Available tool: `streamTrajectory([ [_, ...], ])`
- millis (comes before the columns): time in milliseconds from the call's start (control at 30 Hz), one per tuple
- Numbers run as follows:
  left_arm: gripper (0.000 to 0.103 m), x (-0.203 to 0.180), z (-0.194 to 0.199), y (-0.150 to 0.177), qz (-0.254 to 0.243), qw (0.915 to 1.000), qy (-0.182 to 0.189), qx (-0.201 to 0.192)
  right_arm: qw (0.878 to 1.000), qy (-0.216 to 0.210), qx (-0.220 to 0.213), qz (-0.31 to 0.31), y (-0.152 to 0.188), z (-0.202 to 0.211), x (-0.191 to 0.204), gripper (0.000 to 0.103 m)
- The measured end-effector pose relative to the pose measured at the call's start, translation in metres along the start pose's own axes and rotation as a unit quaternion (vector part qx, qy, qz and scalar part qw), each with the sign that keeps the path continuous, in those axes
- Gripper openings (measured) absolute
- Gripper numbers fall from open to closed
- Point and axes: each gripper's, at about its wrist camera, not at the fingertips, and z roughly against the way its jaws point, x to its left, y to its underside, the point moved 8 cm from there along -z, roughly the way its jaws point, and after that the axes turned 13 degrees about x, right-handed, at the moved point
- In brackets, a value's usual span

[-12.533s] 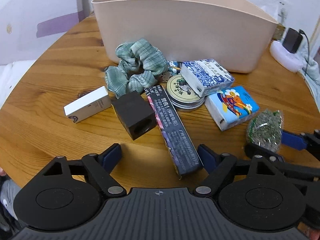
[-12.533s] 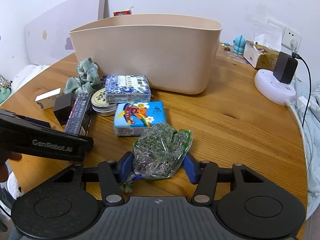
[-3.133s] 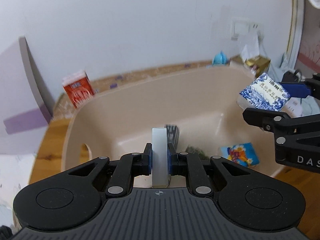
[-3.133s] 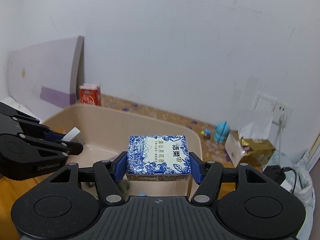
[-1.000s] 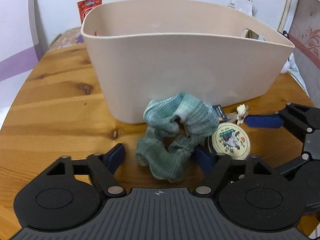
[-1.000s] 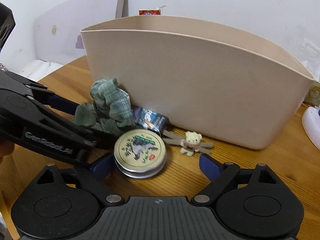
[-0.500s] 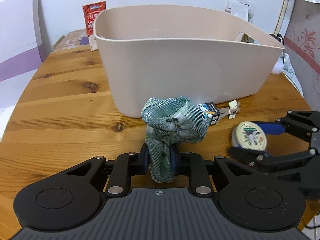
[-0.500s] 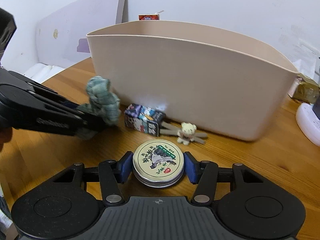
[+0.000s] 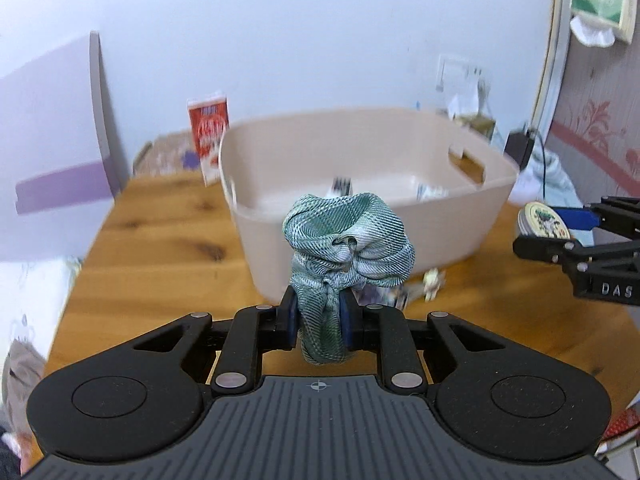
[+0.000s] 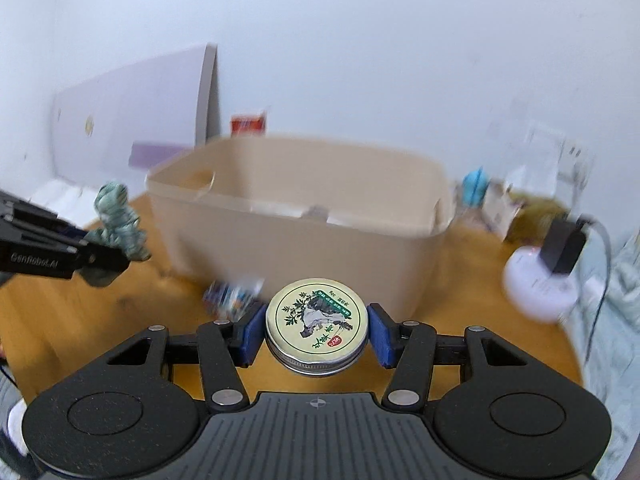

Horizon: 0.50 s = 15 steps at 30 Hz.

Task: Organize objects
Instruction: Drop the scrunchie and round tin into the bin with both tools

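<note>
Left gripper [image 9: 319, 318], lower centre: clamped on green scrunchie [image 9: 348, 248], raised before the beige bin [image 9: 492, 216], likely for dropping in. Right gripper [image 10: 317, 334], lower centre: closed around round tin [image 10: 317, 320], likewise lifted toward bin.

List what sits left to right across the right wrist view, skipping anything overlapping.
Green scrunchie → small printed box on the table → round tin → blue figurine → white power strip.
</note>
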Motion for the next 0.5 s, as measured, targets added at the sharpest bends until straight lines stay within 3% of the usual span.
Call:
streamTrajectory([
  [233, 0.020, -0.005, 0.004, -0.052, -0.001, 0.9995, -0.015, -0.028, 0.998, 0.022, -0.060, -0.010, -0.054, 0.024, -0.025, 0.051],
  [500, 0.020, -0.019, -0.039, -0.097, 0.001, 0.9997, -0.020, -0.013, 0.995, 0.042, -0.086, -0.011, -0.101, 0.008, -0.038, 0.051],
])
